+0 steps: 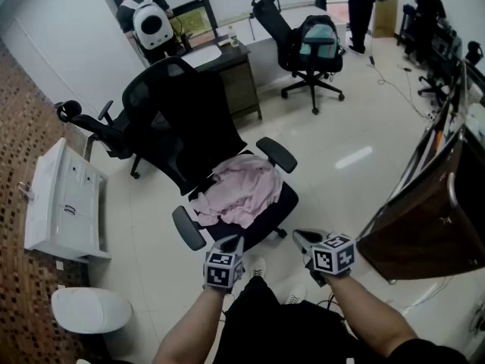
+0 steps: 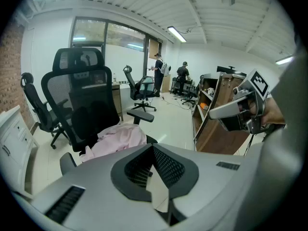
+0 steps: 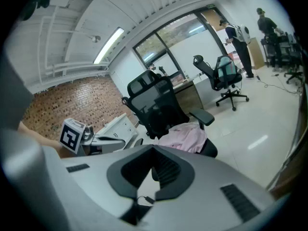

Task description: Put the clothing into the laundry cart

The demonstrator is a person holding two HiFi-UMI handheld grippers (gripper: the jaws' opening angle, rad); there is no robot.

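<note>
A pink garment (image 1: pixel 241 192) lies crumpled on the seat of a black office chair (image 1: pixel 182 120); it also shows in the left gripper view (image 2: pixel 120 138) and the right gripper view (image 3: pixel 185 137). My left gripper (image 1: pixel 233 243) hovers just in front of the seat's near edge, shut and empty. My right gripper (image 1: pixel 302 236) is beside it to the right, level with the chair's front, its jaws together with nothing in them. A brown cart-like bin (image 1: pixel 424 218) stands to the right, apart from both grippers.
A white cabinet (image 1: pixel 64 199) and a round white stool (image 1: pixel 89 309) stand at the left by a brick wall. More black chairs (image 1: pixel 311 44), a desk (image 1: pixel 227 67) and people are at the back. Open pale floor (image 1: pixel 341 150) lies between chair and bin.
</note>
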